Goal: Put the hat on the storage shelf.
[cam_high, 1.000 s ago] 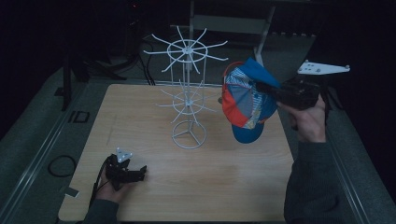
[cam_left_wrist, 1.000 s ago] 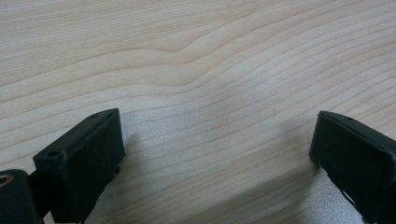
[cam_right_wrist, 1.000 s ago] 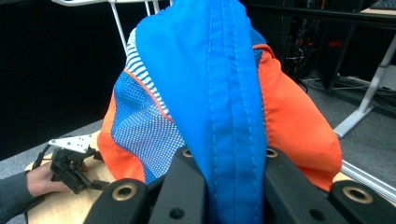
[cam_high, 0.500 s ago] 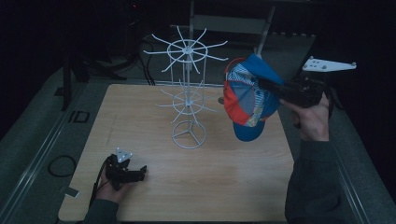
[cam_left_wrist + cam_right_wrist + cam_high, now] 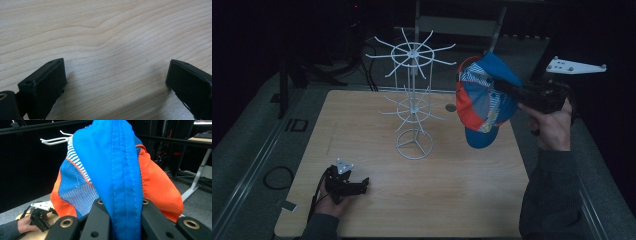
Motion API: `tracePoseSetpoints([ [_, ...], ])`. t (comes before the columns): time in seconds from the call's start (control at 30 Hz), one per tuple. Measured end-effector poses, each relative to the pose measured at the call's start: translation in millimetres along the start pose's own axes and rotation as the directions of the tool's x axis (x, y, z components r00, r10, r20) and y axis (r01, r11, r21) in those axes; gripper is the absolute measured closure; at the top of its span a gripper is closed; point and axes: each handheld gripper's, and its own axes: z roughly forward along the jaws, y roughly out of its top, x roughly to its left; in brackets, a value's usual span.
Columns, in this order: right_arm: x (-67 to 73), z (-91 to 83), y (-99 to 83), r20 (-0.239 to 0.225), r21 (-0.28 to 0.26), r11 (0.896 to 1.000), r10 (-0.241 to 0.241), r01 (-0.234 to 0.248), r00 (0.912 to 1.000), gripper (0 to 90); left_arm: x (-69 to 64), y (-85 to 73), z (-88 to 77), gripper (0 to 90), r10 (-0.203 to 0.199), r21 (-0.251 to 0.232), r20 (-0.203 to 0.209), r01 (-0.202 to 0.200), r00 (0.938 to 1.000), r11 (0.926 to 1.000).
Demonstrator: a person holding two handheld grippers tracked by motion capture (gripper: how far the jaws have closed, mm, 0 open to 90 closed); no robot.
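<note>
High view: you have one blue, orange and white mesh-panelled cap (image 5: 484, 102) lifted well off the light wooden bench (image 5: 462, 195), held out sideways in your right gripper (image 5: 504, 90) so that its open underside faces the white wire display rack (image 5: 412, 107), which looks like the place it is meant to hang. The cap sits just to the right of the rack's upper ring of prongs, near them but apart from them, and that height seems chosen so a prong can slip under the crown. There is one rack, with two tiers of radiating hooks on a round wire base, and it carries nothing yet. Your left gripper (image 5: 359, 186) rests low on the near left of the bench, well away from the rack, seemingly parked there to keep clear. Left gripper view: your two black jaws stand wide apart over bare wood grain with nothing between them, so this hand is idle. Right gripper view: your jaws are squeezed tight on the cap's blue seamed fabric (image 5: 122, 182), which runs straight up from between them, with orange and mesh panels falling to either side; a few white prongs (image 5: 56, 140) of the rack show past its upper left edge, and your other hand and gripper (image 5: 40, 217) lie far off on the bench.
</note>
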Motion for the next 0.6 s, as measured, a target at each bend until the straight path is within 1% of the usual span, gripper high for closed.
tracePoseSetpoints([
  [0.2,1.9,-3.9,3.9,0.005,-0.007,1.000,-0.009,0.009,0.9999,87.7,0.0,0.0,0.0,3.1,0.000,0.000,0.000,0.000,1.0000,1.0000],
  [0.4,8.6,-4.9,7.7,-0.001,-0.014,1.000,-0.027,0.027,0.9996,87.6,-0.2,-0.1,0.3,3.1,-0.002,-0.004,-0.002,0.002,1.0000,1.0000],
  [0.5,11.8,-5.4,9.4,-0.009,-0.020,0.999,-0.038,0.038,0.9992,87.6,-0.2,-0.1,0.3,3.1,-0.002,-0.004,-0.002,0.002,1.0000,1.0000],
  [0.6,13.5,-6.5,10.5,-0.026,-0.031,0.999,-0.039,0.038,0.9989,87.6,-0.2,-0.1,0.4,3.1,-0.003,-0.005,-0.001,0.002,1.0000,1.0000],
])
